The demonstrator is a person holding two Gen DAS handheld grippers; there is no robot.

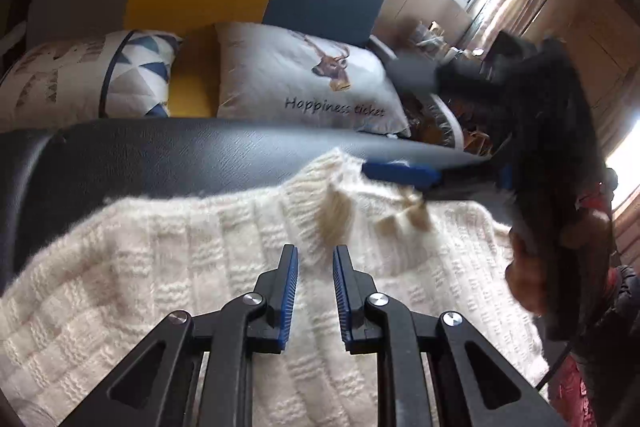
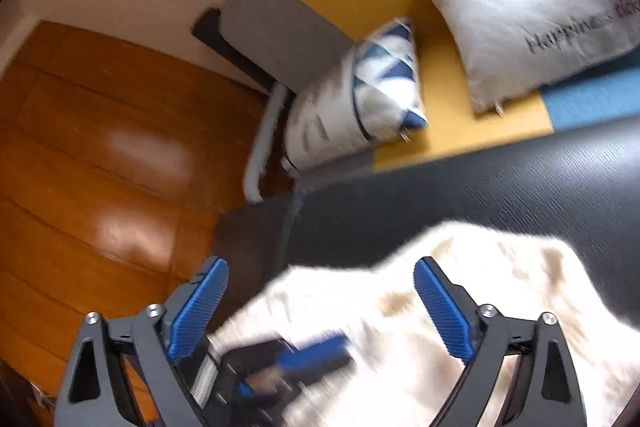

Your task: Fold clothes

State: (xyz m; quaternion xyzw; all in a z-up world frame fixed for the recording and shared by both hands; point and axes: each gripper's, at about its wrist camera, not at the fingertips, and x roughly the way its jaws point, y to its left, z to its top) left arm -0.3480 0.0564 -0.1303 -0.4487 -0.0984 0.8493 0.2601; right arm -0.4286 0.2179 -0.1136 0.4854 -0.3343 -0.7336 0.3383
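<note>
White sweater (image 1: 248,267) lies flat on the black tabletop (image 1: 160,155), left hand-held gripper (image 1: 316,267) narrow and empty over its middle, right hand-held gripper (image 2: 320,307) wide at the collar, 2 o'clock; risk: snagging loose knit, dragging the fold crooked.

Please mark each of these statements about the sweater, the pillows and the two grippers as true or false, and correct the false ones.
1. The sweater is cream white and lies on a dark surface. True.
2. The right gripper is shut on the sweater. False: its jaws stand wide apart and grip nothing.
3. The deer pillow carries the words "Happiness ticket". True.
4. The left gripper holds a pillow. False: nothing shows between its fingers; it is over the sweater.
5. The pillow with blue triangles lies on the wooden floor. False: it lies on the sofa.
</note>
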